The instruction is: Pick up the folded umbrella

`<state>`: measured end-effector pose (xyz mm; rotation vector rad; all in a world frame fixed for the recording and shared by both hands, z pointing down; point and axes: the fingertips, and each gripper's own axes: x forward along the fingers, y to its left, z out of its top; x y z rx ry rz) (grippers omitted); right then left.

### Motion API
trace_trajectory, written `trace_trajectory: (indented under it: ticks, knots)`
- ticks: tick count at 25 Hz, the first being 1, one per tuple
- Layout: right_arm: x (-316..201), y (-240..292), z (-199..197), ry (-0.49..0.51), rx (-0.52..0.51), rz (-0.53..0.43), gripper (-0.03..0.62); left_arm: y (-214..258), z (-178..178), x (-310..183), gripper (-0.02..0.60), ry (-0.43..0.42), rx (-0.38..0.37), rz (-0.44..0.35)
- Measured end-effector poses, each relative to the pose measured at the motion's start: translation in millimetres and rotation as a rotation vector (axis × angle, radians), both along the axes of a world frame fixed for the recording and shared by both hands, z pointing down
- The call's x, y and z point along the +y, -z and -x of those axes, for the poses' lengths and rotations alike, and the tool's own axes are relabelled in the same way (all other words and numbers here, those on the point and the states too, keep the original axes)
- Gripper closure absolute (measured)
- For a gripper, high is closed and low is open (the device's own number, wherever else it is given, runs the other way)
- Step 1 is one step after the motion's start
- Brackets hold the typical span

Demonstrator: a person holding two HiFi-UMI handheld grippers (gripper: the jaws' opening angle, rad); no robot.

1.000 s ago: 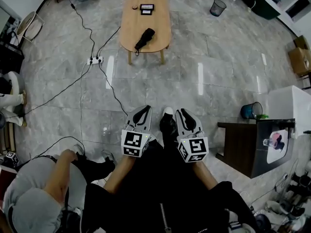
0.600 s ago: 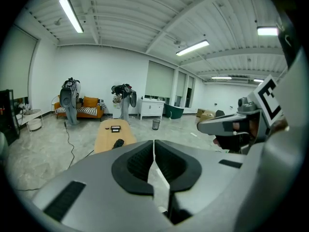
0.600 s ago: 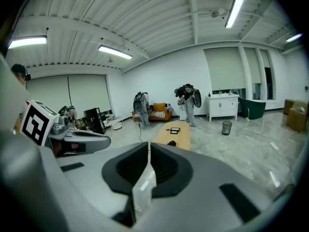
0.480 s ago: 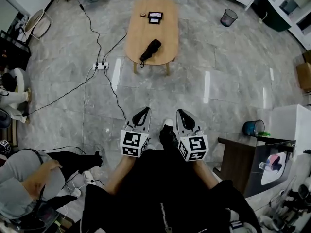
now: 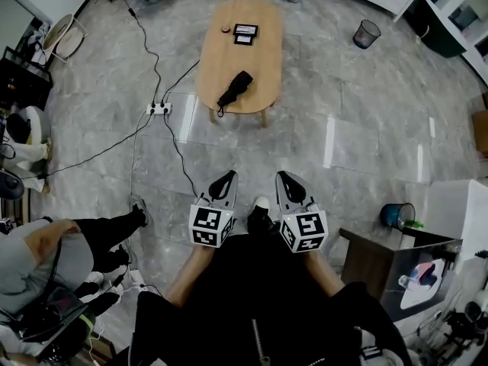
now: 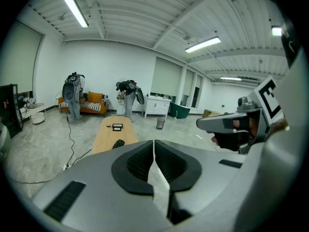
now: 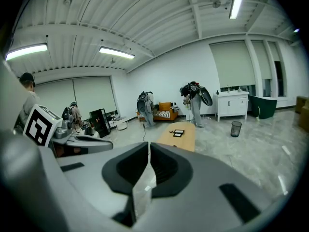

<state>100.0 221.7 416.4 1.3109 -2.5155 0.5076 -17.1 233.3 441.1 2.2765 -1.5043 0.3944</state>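
Note:
The folded black umbrella lies on the near end of an oval wooden table, far ahead of both grippers across the floor. In the left gripper view the umbrella shows just above the jaws. My left gripper is held at waist height, shut and empty. My right gripper hangs beside it; its jaws have just been closing with nothing between them, and they stand shut. Each gripper view shows only a thin slit between the pads, on the left gripper and on the right gripper.
A power strip with cables trailing over the floor lies left of the table. Small dark items sit on the table's far end. A seated person is at the lower left. At the right stand a dark cabinet, a blue bucket and a waste basket.
The table and umbrella have shifted lower and to the right in the head view. The seated person has slid toward the left edge. Both grippers keep their place in the frame.

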Motion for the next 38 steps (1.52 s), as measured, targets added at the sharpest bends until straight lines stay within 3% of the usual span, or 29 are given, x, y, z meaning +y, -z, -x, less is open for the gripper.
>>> trace_trajectory:
  ticks: [17, 27, 38]
  knots:
    - [-43, -9, -32, 0.039, -0.019, 0.016, 0.569, -2, -46, -55, 0.558, 0.001, -0.023, -0.005]
    - [-43, -12, -24, 0.060, -0.028, 0.024, 0.569, -7, -36, -55, 0.558, 0.033, -0.029, 0.013]
    - [-60, -15, -26, 0.042, -0.014, 0.037, 0.569, -13, -41, -77, 0.558, 0.003, -0.015, 0.023]
